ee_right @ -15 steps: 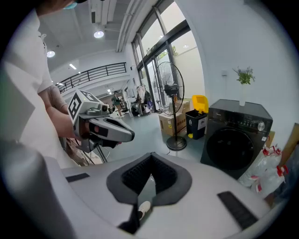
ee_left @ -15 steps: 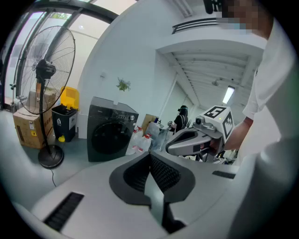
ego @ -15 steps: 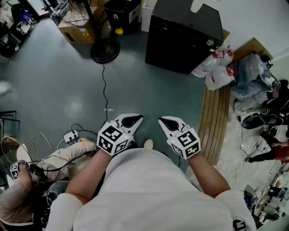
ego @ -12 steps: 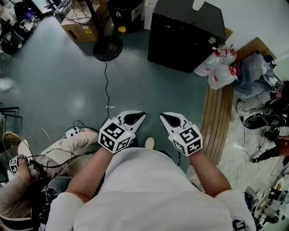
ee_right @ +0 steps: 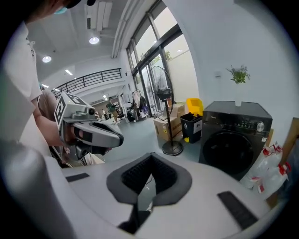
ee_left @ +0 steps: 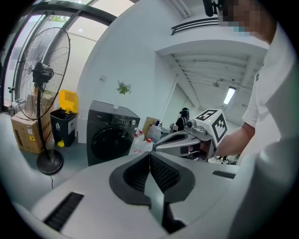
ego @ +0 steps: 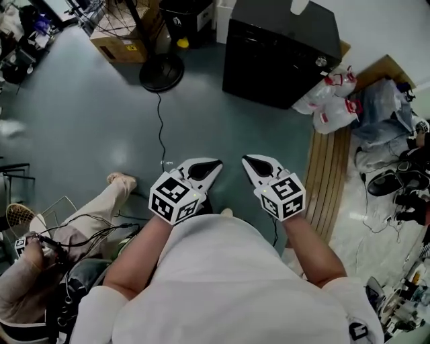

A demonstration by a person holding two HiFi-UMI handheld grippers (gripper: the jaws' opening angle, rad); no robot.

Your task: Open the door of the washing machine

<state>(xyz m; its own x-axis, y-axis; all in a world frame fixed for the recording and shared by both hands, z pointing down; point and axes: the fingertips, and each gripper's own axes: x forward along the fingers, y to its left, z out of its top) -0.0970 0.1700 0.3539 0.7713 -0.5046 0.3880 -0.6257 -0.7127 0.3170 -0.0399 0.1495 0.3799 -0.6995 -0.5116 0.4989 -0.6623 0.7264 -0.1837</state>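
The black washing machine (ego: pixel 279 50) stands on the floor well ahead of me, and its round door (ee_left: pixel 108 142) is closed. In the right gripper view the machine (ee_right: pixel 233 140) lies far beyond the jaws. My left gripper (ego: pixel 215 164) and right gripper (ego: pixel 247 161) are held side by side near my body, both pointing toward the machine. Each is shut with nothing between its pads. The left gripper view shows its jaws (ee_left: pixel 150 158) meeting at the tip, and the right gripper (ee_left: pixel 161 144) beside them. The right gripper's own jaws (ee_right: pixel 152 161) are also pressed together.
A standing fan (ego: pixel 160 70) with a trailing cable, a cardboard box (ego: pixel 117 44) and a black bin (ego: pixel 181 20) are left of the machine. Plastic bags (ego: pixel 329 101) and a wooden board (ego: pixel 329 175) lie to its right. A seated person (ego: pixel 40 269) is at my lower left.
Both grippers have drifted slightly right together and stay shut. The seated person's leg at the left has stretched out, so a foot now shows on the floor.
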